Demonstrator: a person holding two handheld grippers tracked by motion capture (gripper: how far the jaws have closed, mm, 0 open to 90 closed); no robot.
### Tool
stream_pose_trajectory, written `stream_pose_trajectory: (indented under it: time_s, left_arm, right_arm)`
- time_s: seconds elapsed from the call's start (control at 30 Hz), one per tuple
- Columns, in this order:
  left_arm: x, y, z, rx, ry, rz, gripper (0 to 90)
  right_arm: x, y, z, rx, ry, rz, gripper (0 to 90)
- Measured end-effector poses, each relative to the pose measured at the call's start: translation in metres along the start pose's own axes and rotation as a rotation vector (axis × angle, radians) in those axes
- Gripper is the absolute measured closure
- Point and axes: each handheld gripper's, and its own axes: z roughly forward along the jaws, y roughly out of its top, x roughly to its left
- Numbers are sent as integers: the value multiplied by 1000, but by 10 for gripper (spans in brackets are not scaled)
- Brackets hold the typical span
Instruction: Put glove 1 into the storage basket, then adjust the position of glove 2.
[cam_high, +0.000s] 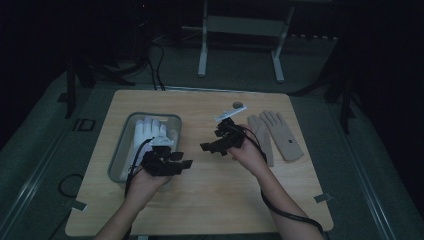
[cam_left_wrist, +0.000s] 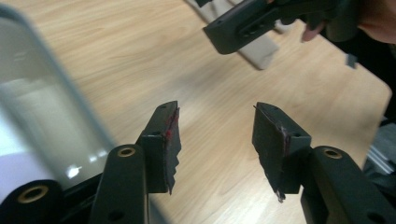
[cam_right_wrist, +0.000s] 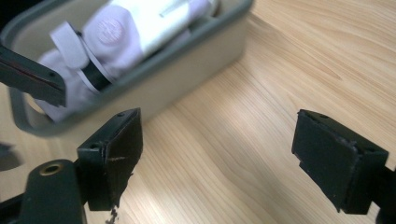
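Over bare table | left claw (cam_left_wrist: 215, 140) half-open, empty | tray (cam_high: 121, 150) with white glove (cam_high: 149, 129) just beside | right claw (cam_right_wrist: 233, 154) wide, empty

A dim lab or test room set up for recording: a bare wooden tabletop (cam_high: 200, 200) stands on a grey floor (cam_high: 40, 150), loose black cables (cam_high: 155, 65) run across the floor behind it, and a white metal frame (cam_high: 240, 30) stands in the dark background
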Motion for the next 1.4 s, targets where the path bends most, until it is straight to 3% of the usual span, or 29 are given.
stream_pose_trajectory:
  time_s: [0.07, 0.13, 0.2, 0.3, 0.5, 0.63, 0.77, 0.97, 1.17, 1.23, 1.27, 1.4]
  left_arm:
    - [-5, 0, 6, -7, -13, 8, 447]
    - [-10, 0, 13, -1, -13, 13, 347]
    - [-15, -2, 20, -2, -50, 21, 278]
    - [-24, -7, 32, -34, -71, 30, 177]
    - [-39, -18, 54, -138, -50, 60, 140]
    - [-47, -29, 73, -139, -46, 89, 108]
    - [-49, -43, 91, -106, -56, 107, 23]
    - [-43, -60, 102, -137, -69, 124, 20]
    - [-38, -68, 107, -142, 8, 133, 20]
    - [-35, -70, 109, -137, 24, 130, 21]
    - [-35, -71, 110, -136, 26, 132, 20]
    - [-36, -71, 111, -138, 39, 153, 20]
  right_arm:
    - [-5, -8, -6, -5, -14, -2, 163]
    - [-11, -16, -11, -5, -23, -7, 164]
    - [-17, -23, -17, -7, -18, -5, 163]
    - [-24, -34, -24, -24, -30, -7, 162]
    - [-34, -54, -34, -57, -58, -13, 149]
    - [-41, -66, -40, -38, -22, 21, 138]
    - [-49, -81, -45, -42, -38, 39, 129]
    - [-64, -103, -52, -52, -67, 67, 127]
    - [-75, -124, -53, -69, -113, 110, 116]
    - [-76, -126, -53, -68, -117, 112, 106]
    - [-79, -130, -52, -66, -150, 119, 106]
    - [-84, -136, -54, -59, -157, 99, 124]
